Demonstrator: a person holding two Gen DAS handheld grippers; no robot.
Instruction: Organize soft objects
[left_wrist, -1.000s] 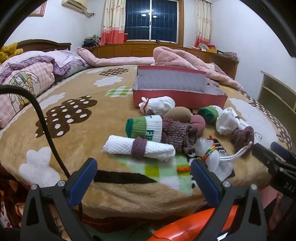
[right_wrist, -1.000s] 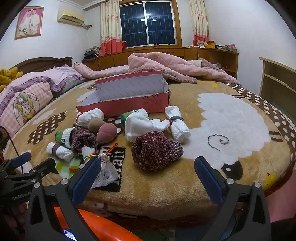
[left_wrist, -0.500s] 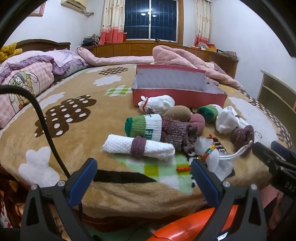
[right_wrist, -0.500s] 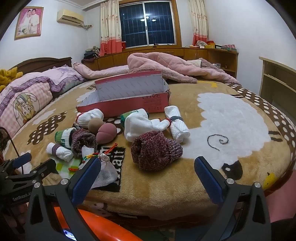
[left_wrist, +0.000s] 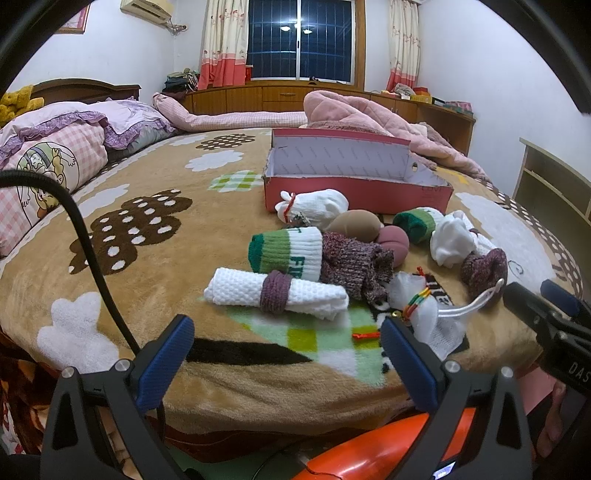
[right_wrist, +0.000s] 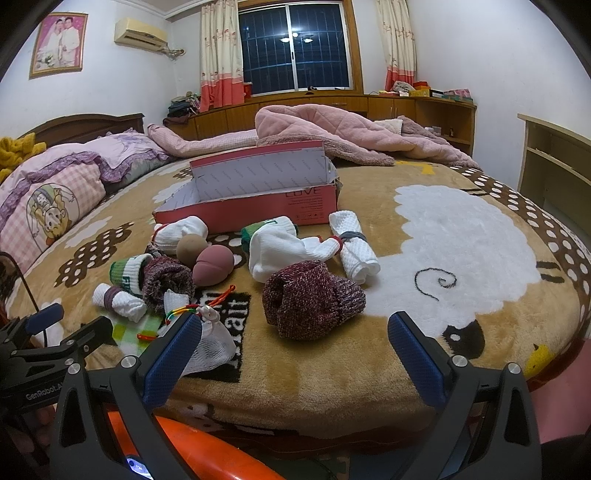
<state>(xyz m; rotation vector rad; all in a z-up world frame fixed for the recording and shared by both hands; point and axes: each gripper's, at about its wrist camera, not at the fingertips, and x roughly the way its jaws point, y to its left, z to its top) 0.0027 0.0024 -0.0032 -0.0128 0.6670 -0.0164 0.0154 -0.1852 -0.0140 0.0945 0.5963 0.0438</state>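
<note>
Socks and rolled cloths (left_wrist: 276, 295) lie clustered on the bed blanket (left_wrist: 147, 258), just near of the pink box (right_wrist: 258, 206). Left gripper (left_wrist: 286, 354) and right gripper (right_wrist: 295, 354) hover spread, empty.

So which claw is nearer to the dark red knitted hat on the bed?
Right. The right claw is open directly in front of the dark red knitted hat, which lies between its fingers' line. The left claw is open farther left, facing the white rolled towel.
</note>
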